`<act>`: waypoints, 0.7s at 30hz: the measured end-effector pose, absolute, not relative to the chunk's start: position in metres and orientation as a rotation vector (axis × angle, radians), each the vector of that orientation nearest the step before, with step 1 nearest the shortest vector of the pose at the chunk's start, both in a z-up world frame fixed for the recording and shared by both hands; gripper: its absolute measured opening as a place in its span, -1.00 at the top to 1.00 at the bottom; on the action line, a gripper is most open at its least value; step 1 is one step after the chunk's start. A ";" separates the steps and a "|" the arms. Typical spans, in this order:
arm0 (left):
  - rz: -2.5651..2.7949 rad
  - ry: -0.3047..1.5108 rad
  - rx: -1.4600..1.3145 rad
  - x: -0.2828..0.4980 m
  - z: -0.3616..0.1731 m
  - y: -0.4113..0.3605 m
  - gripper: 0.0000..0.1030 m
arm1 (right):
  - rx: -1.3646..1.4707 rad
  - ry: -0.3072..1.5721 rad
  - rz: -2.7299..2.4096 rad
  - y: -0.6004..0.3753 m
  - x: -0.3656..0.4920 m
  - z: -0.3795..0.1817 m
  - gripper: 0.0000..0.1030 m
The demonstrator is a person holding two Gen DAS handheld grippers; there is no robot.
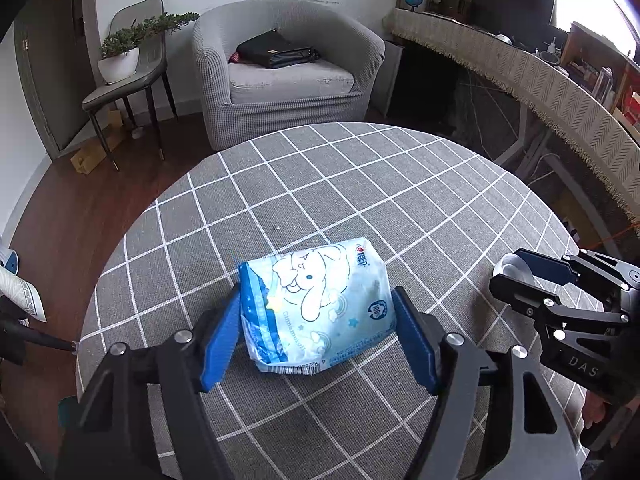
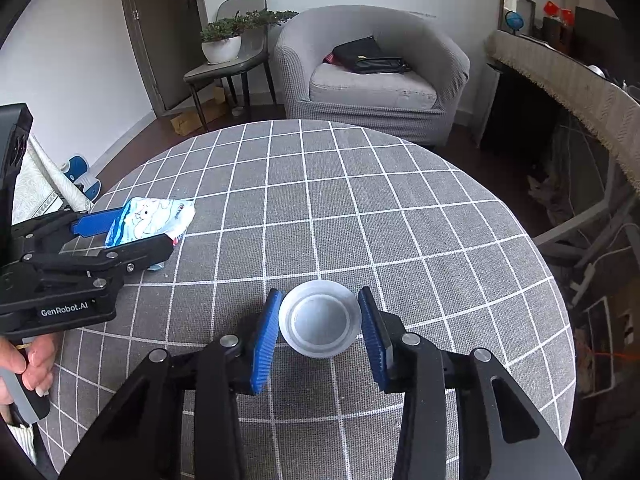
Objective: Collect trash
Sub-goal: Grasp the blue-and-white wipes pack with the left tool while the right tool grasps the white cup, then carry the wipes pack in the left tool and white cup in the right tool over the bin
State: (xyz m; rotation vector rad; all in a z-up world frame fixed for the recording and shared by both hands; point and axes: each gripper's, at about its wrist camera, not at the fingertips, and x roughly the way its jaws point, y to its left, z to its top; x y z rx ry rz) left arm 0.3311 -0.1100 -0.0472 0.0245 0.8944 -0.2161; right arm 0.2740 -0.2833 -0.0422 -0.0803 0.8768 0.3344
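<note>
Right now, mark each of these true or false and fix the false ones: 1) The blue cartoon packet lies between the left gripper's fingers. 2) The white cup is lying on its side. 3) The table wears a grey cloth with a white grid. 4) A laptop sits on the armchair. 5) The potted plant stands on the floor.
1) True: the blue cartoon packet lies between the fingers of the left gripper.
2) False: the white cup stands mouth up between the fingers of the right gripper.
3) True: the table has a grey cloth with white grid lines.
4) False: a black bag lies on the armchair.
5) False: the potted plant stands on a chair.
</note>
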 end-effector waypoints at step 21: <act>-0.179 0.811 0.020 0.217 -0.033 -0.083 -0.38 | -0.020 0.806 0.413 -0.263 0.193 -0.030 0.23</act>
